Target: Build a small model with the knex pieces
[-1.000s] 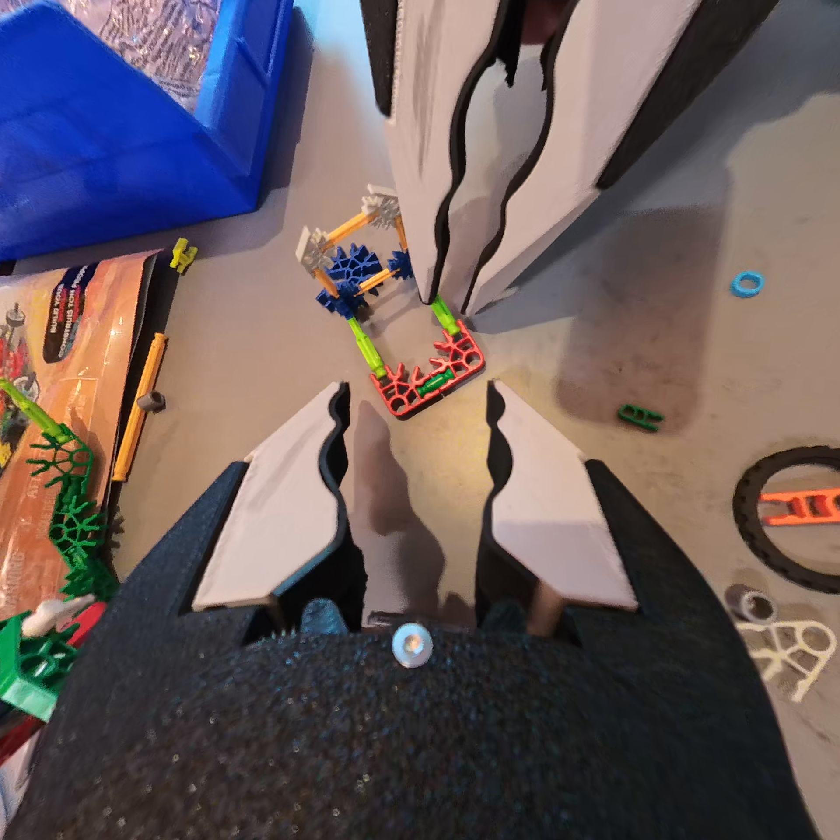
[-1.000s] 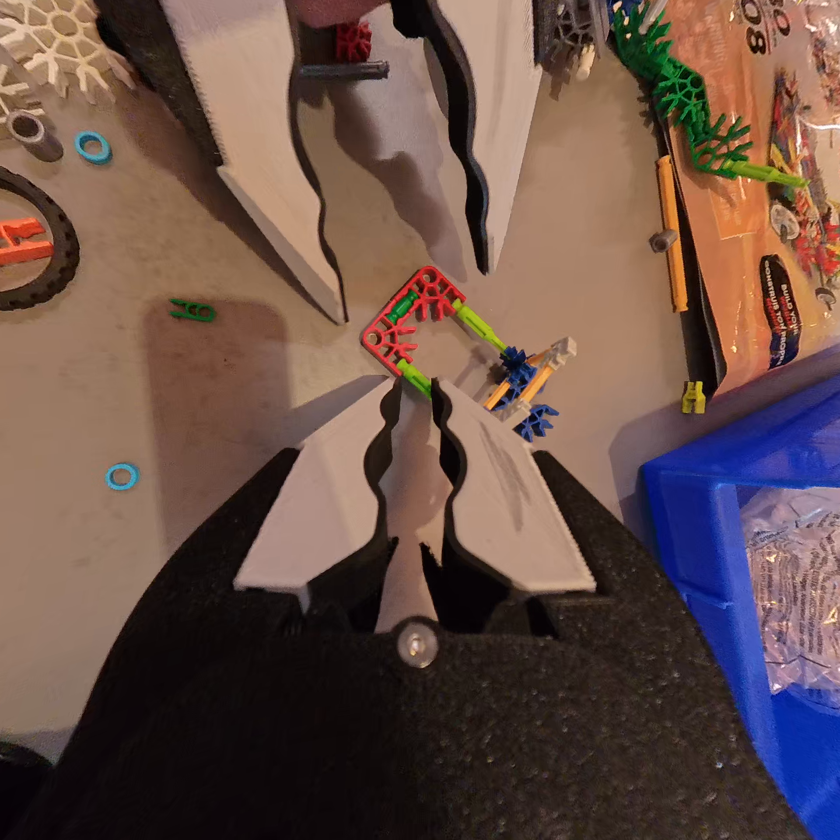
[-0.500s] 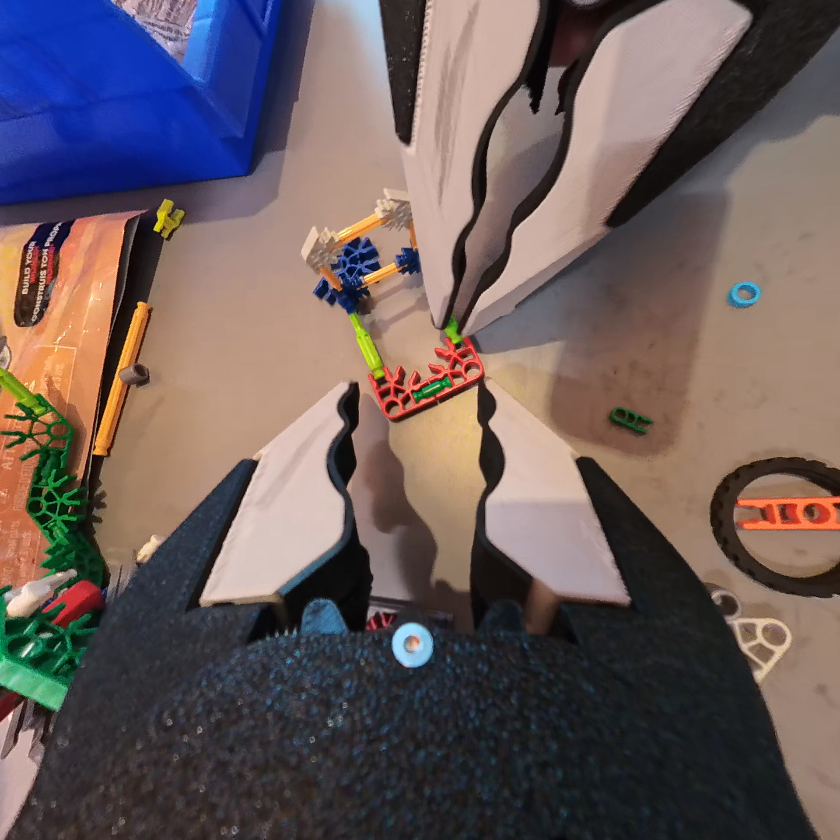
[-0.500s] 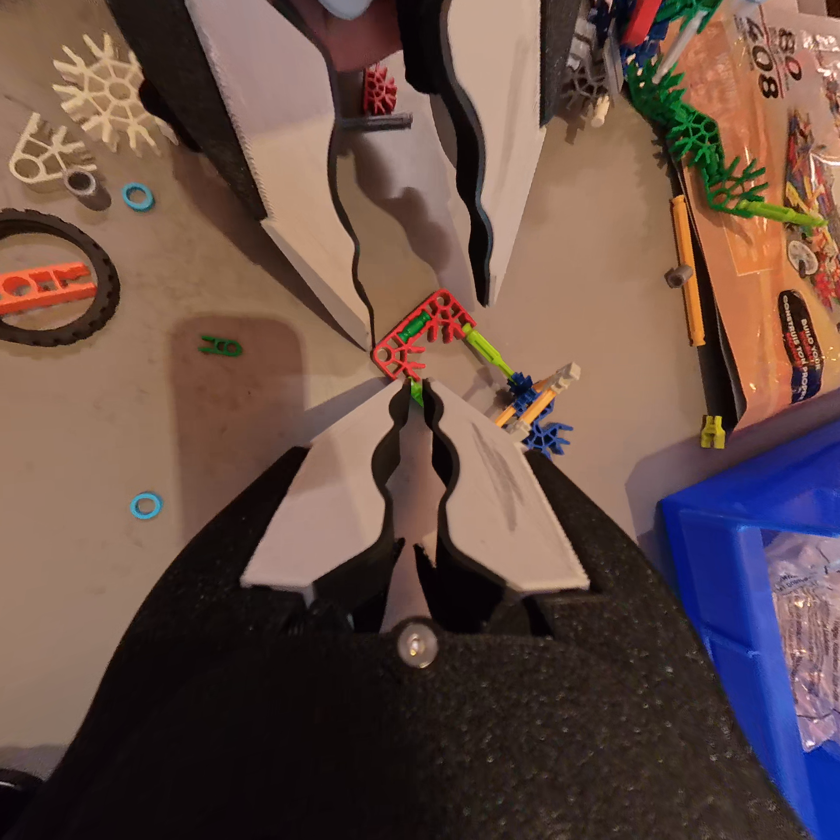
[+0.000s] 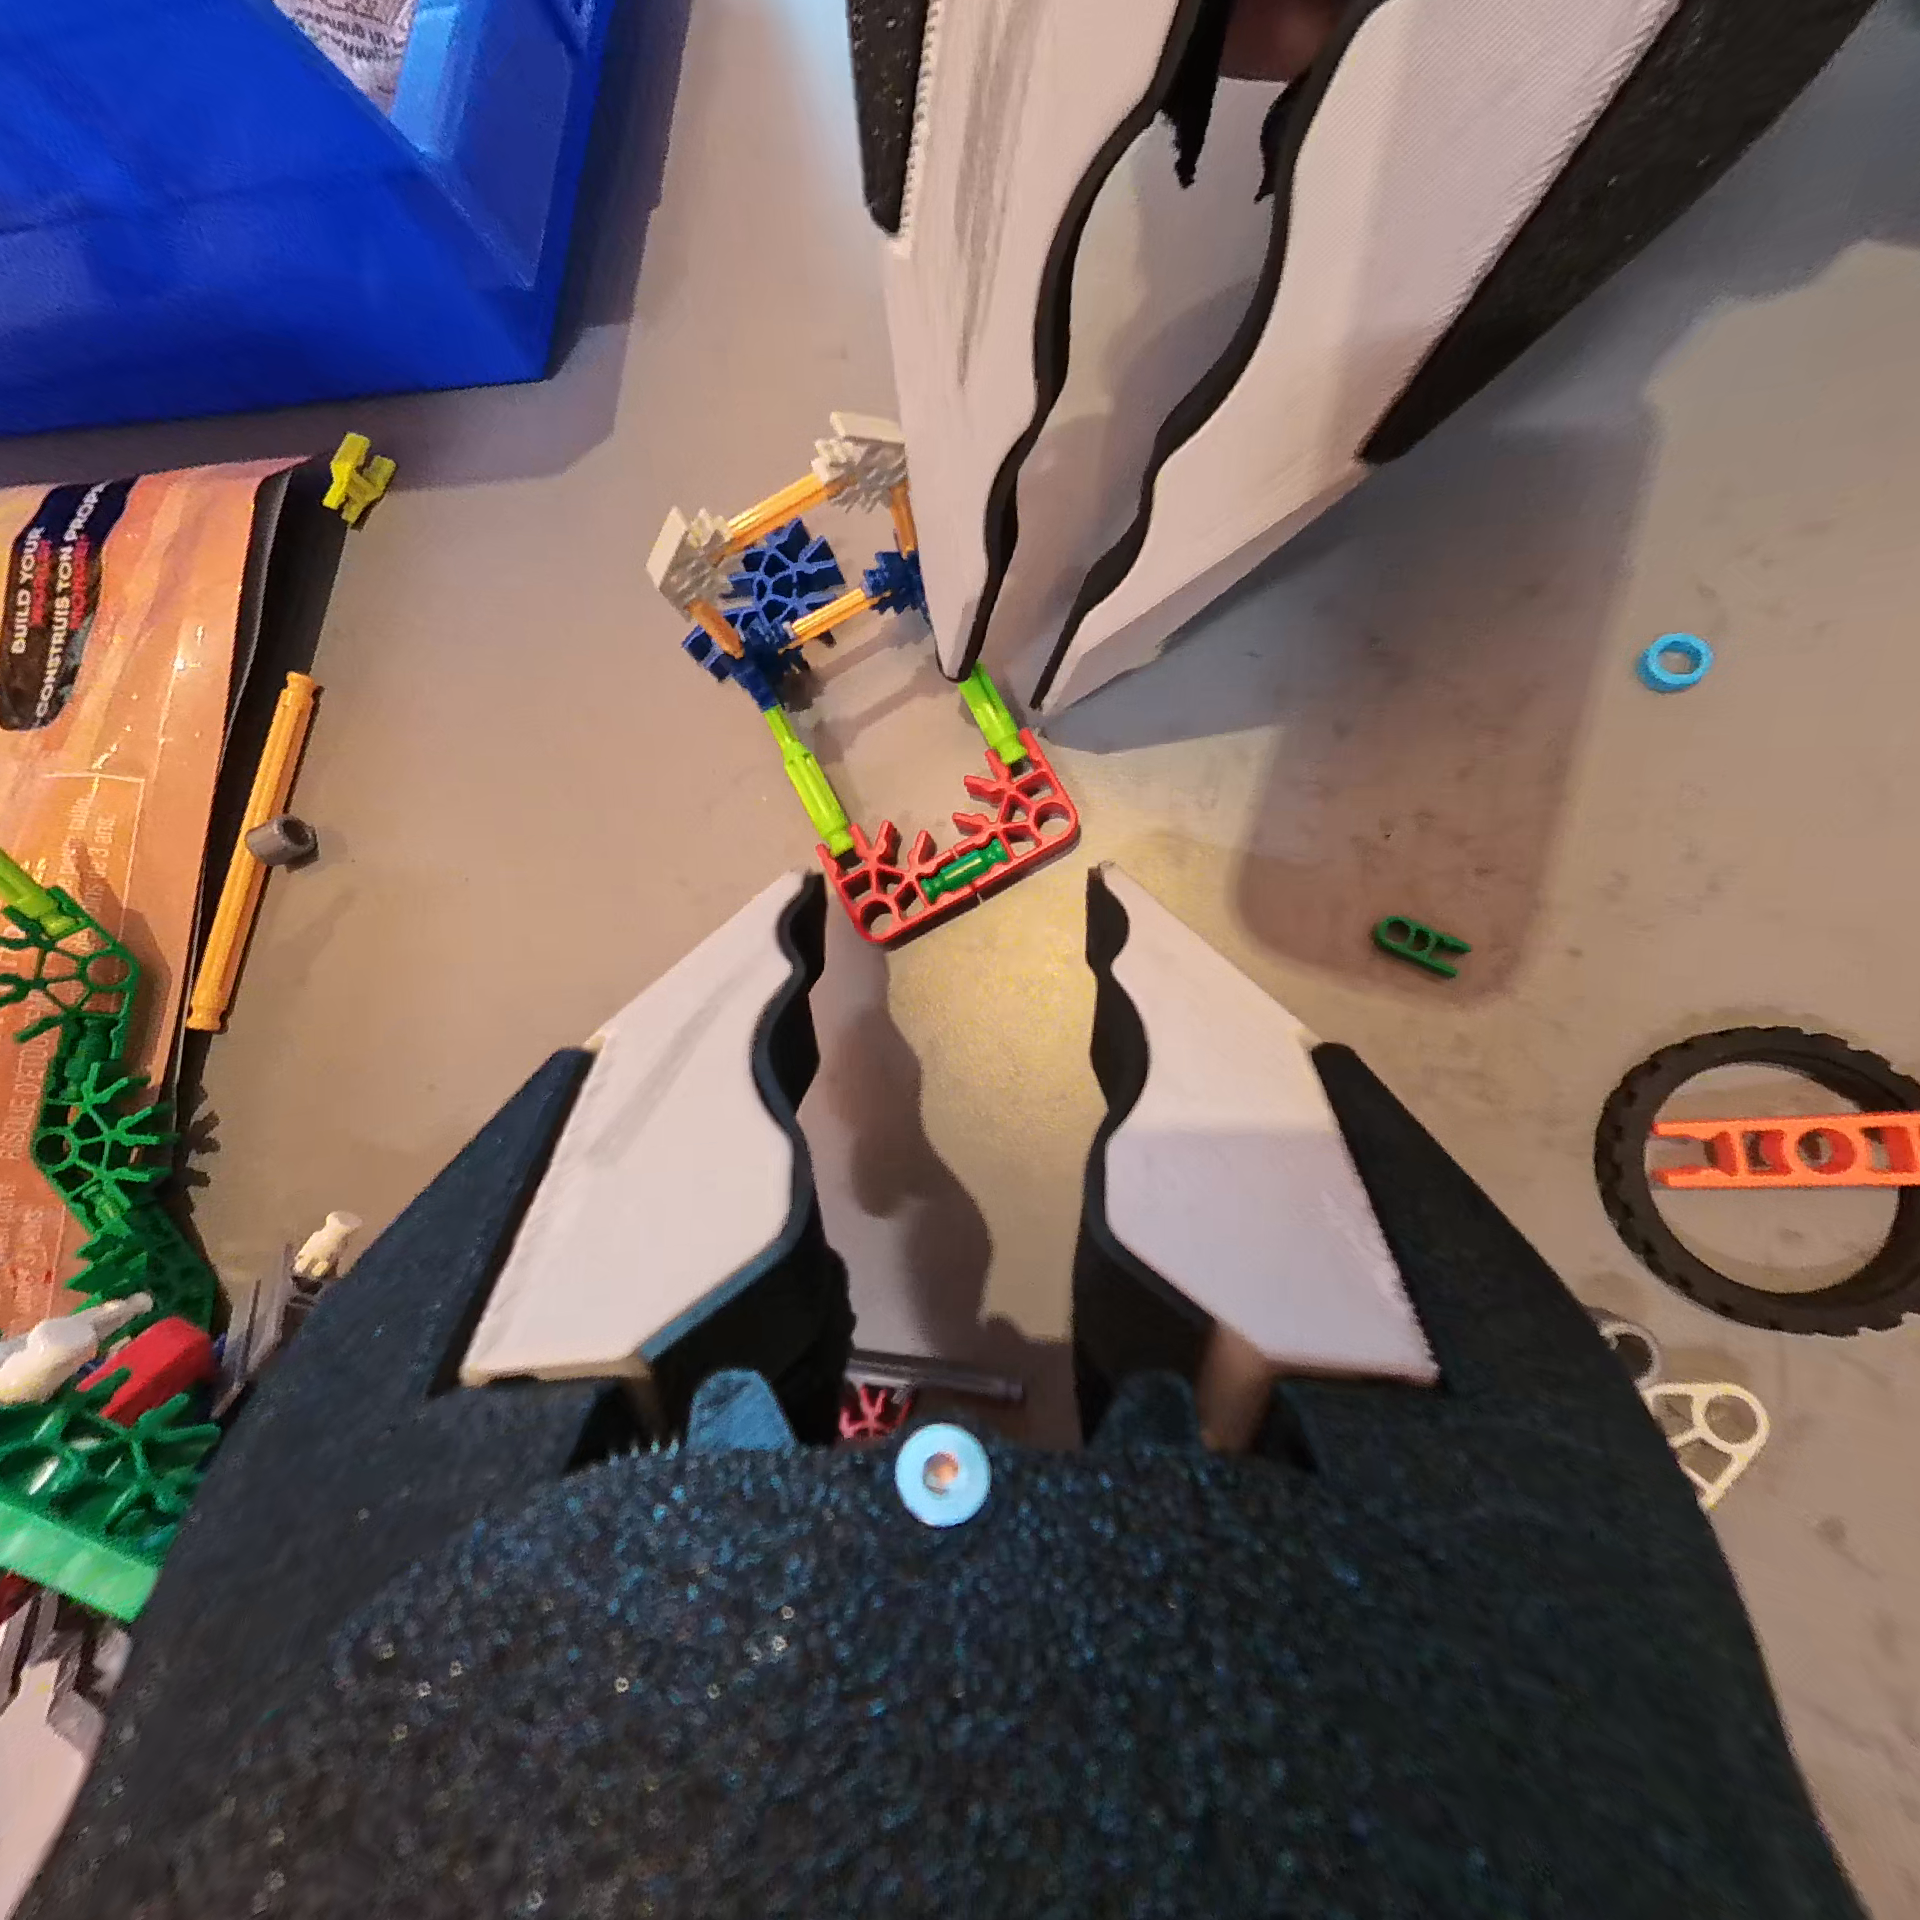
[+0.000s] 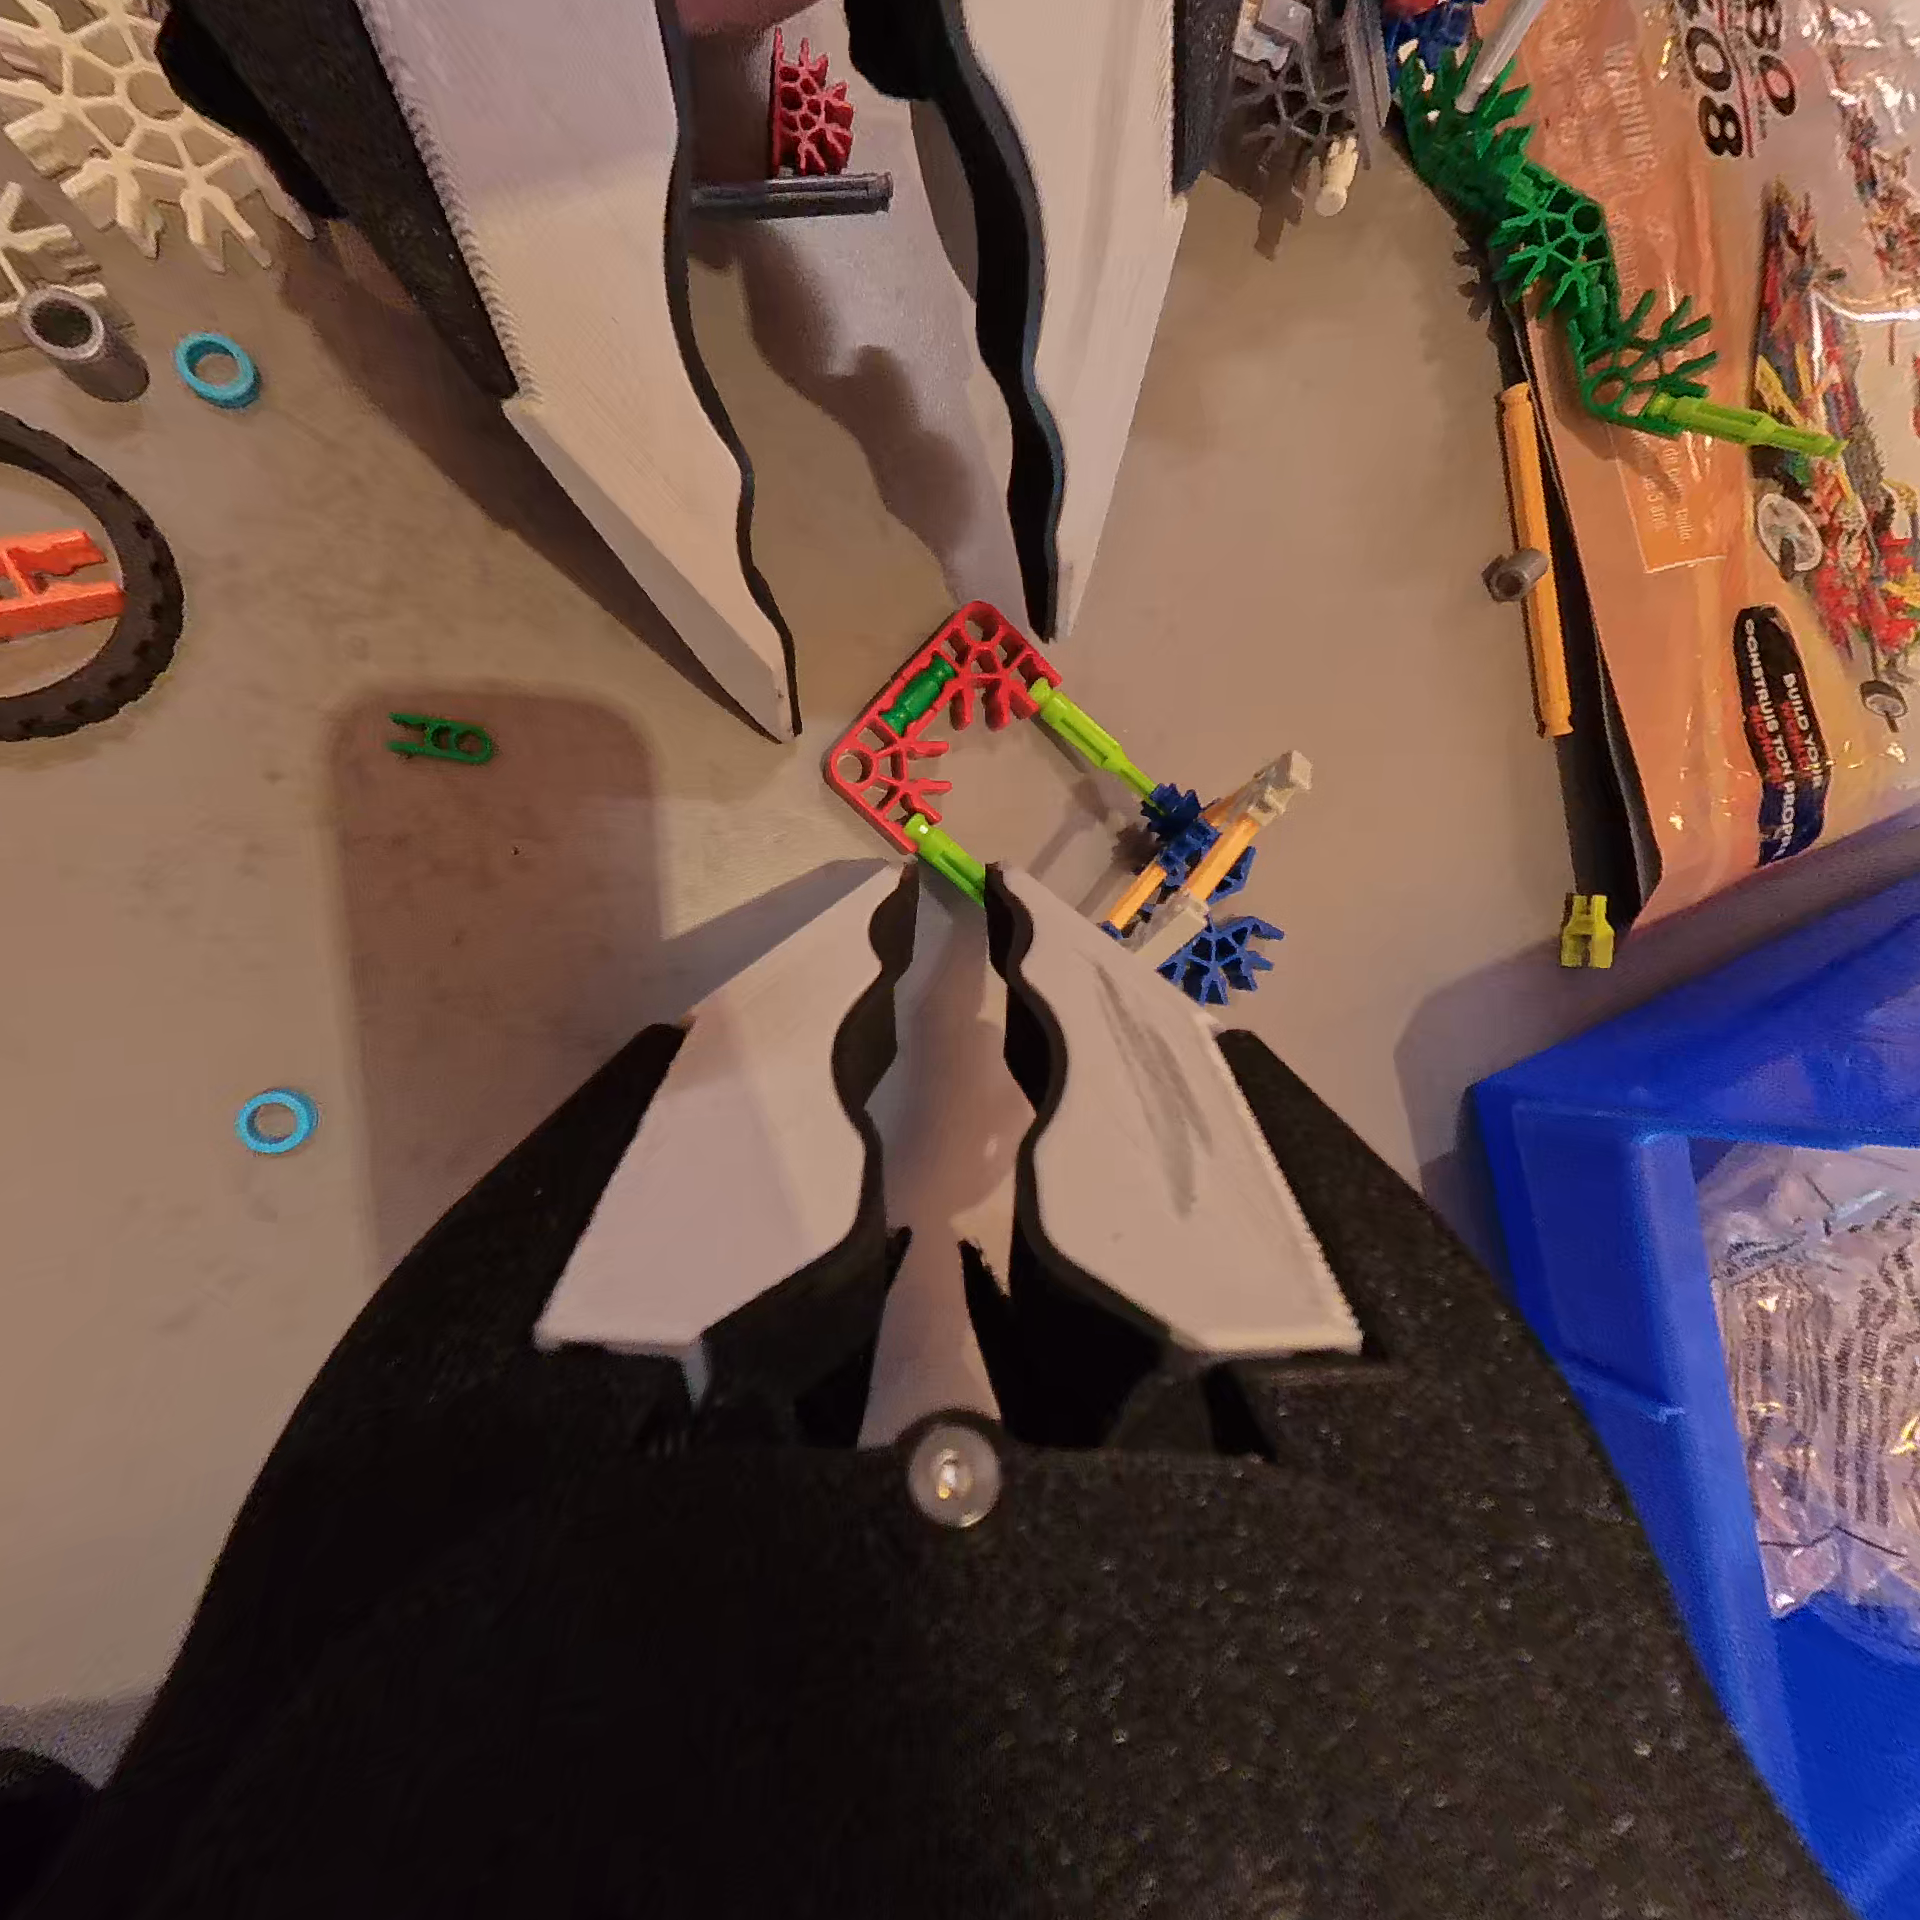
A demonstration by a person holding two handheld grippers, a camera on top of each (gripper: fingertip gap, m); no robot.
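A small rod-and-connector model (image 5: pixel 800 592) lies on the grey table. It has two joined red connectors (image 5: pixel 951 852), two lime green rods (image 5: pixel 810 779), and blue, orange and grey parts behind. My left gripper (image 5: pixel 954 881) is open, its tips either side of the red connectors and just short of them. My right gripper (image 6: pixel 951 875) faces it from the other side. Its jaws stand a narrow gap apart, loosely around one lime green rod (image 6: pixel 943 844) beside the red connectors (image 6: pixel 940 717). The left gripper (image 6: pixel 914 675) shows at the top of the right wrist view.
A blue bin (image 5: pixel 260 208) and an orange parts bag (image 5: pixel 104 727) lie to one side, with a green connector chain (image 5: pixel 94 1122) and an orange rod (image 5: pixel 255 852). On the other side are a black tyre (image 5: pixel 1766 1184), a green clip (image 5: pixel 1418 945) and a blue ring (image 5: pixel 1675 662). Both grippers' tips are close together, under 4 cm apart. Between my left fingertips and the green clip (image 5: pixel 1418 945) there is roughly 6 cm. It is also in sight in the right wrist view (image 6: pixel 441 743).
My right gripper pinched tight on the lime rod half a second ago; its jaws have since widened slightly and drawn back. My left gripper has edged closer to the red connectors, still open.
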